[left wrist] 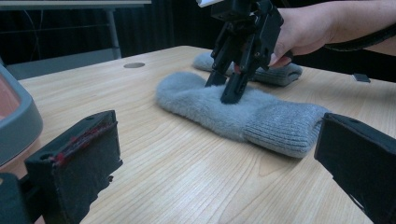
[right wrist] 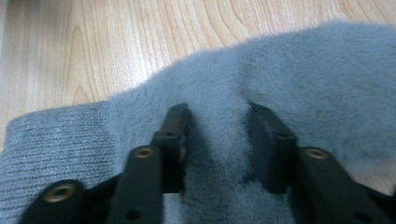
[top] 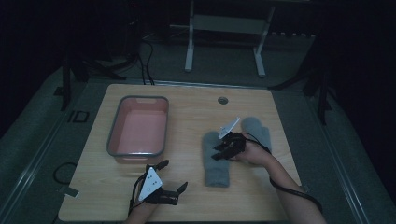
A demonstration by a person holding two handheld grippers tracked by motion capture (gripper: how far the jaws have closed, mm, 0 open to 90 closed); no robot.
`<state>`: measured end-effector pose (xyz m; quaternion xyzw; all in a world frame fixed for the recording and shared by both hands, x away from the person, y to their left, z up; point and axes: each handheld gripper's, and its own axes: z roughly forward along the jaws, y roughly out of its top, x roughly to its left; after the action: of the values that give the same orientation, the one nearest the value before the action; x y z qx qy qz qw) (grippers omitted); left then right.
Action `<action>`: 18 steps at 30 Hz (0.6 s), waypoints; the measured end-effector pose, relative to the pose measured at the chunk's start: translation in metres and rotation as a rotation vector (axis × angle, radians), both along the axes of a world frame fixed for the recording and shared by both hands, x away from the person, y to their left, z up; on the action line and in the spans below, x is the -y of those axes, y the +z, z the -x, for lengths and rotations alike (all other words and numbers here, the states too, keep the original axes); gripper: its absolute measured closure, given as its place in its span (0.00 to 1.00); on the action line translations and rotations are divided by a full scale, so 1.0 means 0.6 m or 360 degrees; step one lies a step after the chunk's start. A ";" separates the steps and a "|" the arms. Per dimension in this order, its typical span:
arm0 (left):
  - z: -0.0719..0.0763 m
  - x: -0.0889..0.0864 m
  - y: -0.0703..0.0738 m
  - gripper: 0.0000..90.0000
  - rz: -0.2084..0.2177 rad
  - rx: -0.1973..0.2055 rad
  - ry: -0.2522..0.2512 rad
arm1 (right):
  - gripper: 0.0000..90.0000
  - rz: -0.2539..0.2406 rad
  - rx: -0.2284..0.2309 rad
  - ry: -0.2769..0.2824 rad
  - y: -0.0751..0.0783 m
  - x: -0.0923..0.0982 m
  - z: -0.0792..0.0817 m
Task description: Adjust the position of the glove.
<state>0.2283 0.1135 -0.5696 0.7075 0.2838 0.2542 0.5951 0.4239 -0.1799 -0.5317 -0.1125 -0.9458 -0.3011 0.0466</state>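
Our right gripper (top: pixel 223 150) presses straight down into the near grey mitten (top: pixel 215 163), jaws parted around a ridge of fleece, not yet pinched. The mitten's long axis runs toward us, cuff nearest; our left gripper (top: pixel 172 176) idles agape, well apart.

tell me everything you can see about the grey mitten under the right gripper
The mitten is grey and fuzzy, with a ribbed knit cuff at the end nearest the person. It lies flat on the wooden table, beside a second mitten. The right gripper presses down into its fleece, jaws parted with a ridge of fleece between them.
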 end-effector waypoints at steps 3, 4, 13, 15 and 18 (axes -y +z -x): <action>0.000 0.000 0.000 0.01 0.0001 -0.0001 -0.0001 | 0.50 0.0001 0.0000 -0.0007 0.001 -0.001 0.001; 0.000 0.000 0.000 0.01 0.0001 -0.0001 0.0000 | 0.46 0.0011 0.0024 -0.0006 0.002 -0.002 0.002; 0.000 0.000 0.000 0.01 0.0005 0.0003 0.0001 | 0.46 -0.0120 0.0147 -0.0096 0.052 0.025 0.029; 0.000 0.000 0.000 0.01 0.0004 0.0003 0.0002 | 0.43 -0.0171 0.0176 -0.0145 0.063 0.037 0.038; 0.000 0.000 0.000 0.01 0.0004 0.0003 0.0003 | 0.39 -0.0207 0.0217 -0.0265 0.076 0.054 0.052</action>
<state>0.2280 0.1136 -0.5696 0.7064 0.2842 0.2552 0.5960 0.3926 -0.2121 -0.4863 -0.1668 -0.9126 -0.3716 -0.0358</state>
